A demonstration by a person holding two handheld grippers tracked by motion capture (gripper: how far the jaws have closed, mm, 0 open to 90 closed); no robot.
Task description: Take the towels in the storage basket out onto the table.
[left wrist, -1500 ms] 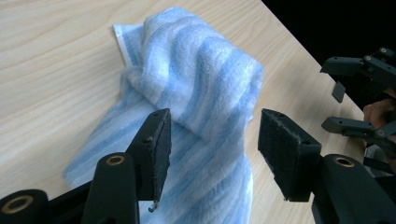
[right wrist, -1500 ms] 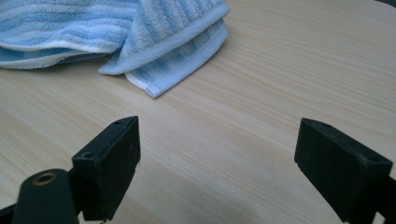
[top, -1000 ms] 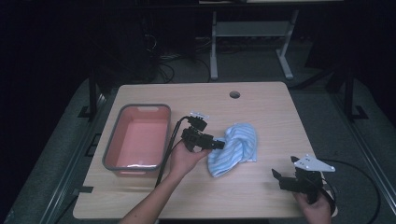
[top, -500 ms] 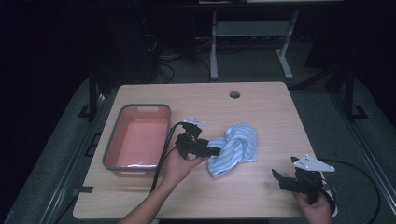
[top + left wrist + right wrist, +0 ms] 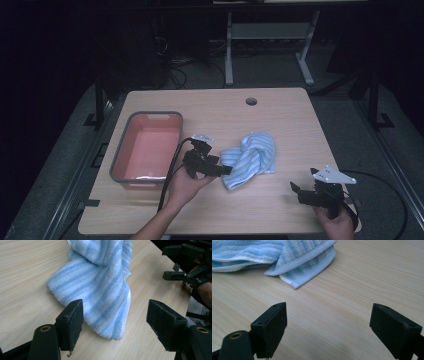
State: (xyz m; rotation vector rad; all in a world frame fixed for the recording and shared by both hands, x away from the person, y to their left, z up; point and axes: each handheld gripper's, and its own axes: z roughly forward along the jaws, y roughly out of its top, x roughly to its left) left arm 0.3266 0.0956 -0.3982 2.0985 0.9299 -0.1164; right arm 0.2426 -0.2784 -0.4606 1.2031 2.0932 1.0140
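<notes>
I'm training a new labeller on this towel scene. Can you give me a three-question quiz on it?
1. True or false: the left gripper has its jaws shut on the striped towel.
2. What lies left of the towel in the high view: A) pink tub, B) plate, C) mug?
3. Which gripper is nearer the towel?

Key: 1. False, the jaws stand open. 2. A, the pink tub. 3. The left; the right gripper waits apart.

My table (image 5: 280,210) is pale wood grain, smooth and matt. On it, the striped blue towel (image 5: 100,285) is ribbed terry cloth, and my left gripper (image 5: 115,322) wears rough black pads (image 5: 73,320).
</notes>
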